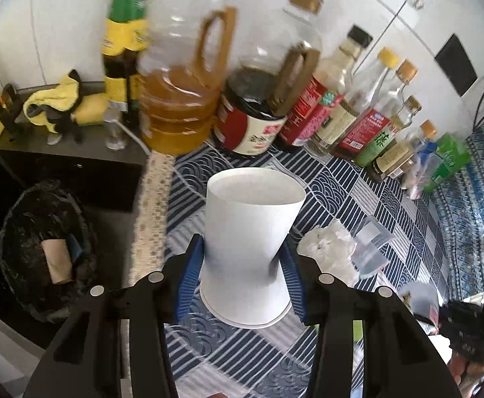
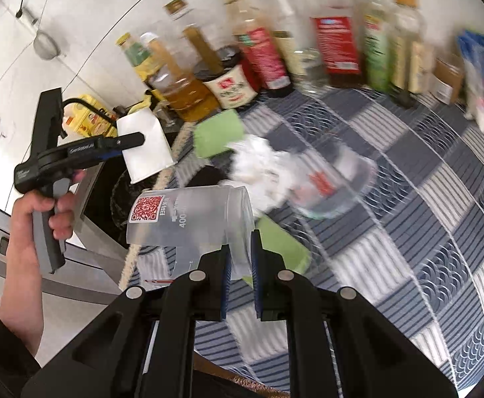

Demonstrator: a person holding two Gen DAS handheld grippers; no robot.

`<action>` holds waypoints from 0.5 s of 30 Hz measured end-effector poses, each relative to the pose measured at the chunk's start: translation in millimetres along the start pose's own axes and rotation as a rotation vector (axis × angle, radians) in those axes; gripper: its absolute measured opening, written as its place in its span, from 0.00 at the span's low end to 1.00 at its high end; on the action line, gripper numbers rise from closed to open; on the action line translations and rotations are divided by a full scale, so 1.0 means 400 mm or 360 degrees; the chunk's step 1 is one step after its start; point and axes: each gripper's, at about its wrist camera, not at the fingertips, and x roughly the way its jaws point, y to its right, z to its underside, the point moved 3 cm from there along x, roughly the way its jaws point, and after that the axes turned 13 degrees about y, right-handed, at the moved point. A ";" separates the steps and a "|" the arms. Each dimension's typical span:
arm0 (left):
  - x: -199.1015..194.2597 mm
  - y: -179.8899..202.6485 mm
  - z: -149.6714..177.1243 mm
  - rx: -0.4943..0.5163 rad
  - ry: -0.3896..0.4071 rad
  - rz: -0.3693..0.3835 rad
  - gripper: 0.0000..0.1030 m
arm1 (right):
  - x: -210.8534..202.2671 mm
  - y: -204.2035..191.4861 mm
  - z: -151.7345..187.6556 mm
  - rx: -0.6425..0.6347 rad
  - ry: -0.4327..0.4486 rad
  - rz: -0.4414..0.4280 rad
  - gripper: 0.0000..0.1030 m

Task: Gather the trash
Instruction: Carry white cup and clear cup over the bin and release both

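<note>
Trash collection looks midway: bin (image 1: 42, 238) at lower left holds a cardboard tube (image 1: 56, 260); tissue (image 1: 330, 248) and a clear cup (image 1: 371, 248) lie on the cloth (image 1: 391, 205). Left gripper (image 1: 242, 258) squeezes a paper cup (image 1: 248, 232) at centre frame, angled downward. Right gripper (image 2: 241, 265) pinches a plastic cup (image 2: 189, 220) by its rim, also tilted down.

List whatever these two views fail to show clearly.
- Bottle labels, right wrist view: smeared by motion blur.
- Bin contents, left wrist view: too dark beyond one cardboard tube.
- White paper cup interior, left wrist view: hidden, mouth faces away.
</note>
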 end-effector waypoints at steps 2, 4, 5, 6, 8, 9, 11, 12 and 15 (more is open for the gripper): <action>-0.022 -0.031 -0.002 -0.0009 0.0002 0.0014 0.43 | 0.029 -0.045 -0.014 -0.0005 -0.0004 -0.0010 0.12; -0.047 -0.075 -0.006 -0.0024 0.0001 0.0027 0.43 | 0.065 -0.092 -0.031 -0.0013 -0.0010 -0.0015 0.12; -0.057 -0.093 -0.007 -0.0028 0.0004 0.0029 0.43 | 0.083 -0.116 -0.038 -0.0023 -0.0013 -0.0021 0.12; -0.068 -0.117 -0.009 -0.0035 0.0009 0.0031 0.43 | 0.096 -0.133 -0.043 -0.0031 -0.0015 -0.0024 0.12; -0.089 -0.163 -0.013 -0.0042 0.0019 0.0028 0.43 | 0.128 -0.173 -0.055 -0.0050 -0.0020 -0.0039 0.12; -0.098 -0.185 -0.013 -0.0044 0.0027 0.0020 0.43 | 0.150 -0.194 -0.061 -0.0058 -0.0028 -0.0046 0.12; -0.114 -0.226 -0.012 -0.0045 0.0039 0.0007 0.43 | 0.190 -0.229 -0.070 -0.0078 -0.0041 -0.0061 0.12; -0.121 -0.248 -0.010 -0.0050 0.0045 0.0000 0.43 | 0.217 -0.250 -0.074 -0.0088 -0.0052 -0.0065 0.12; -0.137 -0.312 -0.002 -0.0057 0.0047 -0.0010 0.43 | 0.285 -0.305 -0.083 -0.0112 -0.0078 -0.0078 0.12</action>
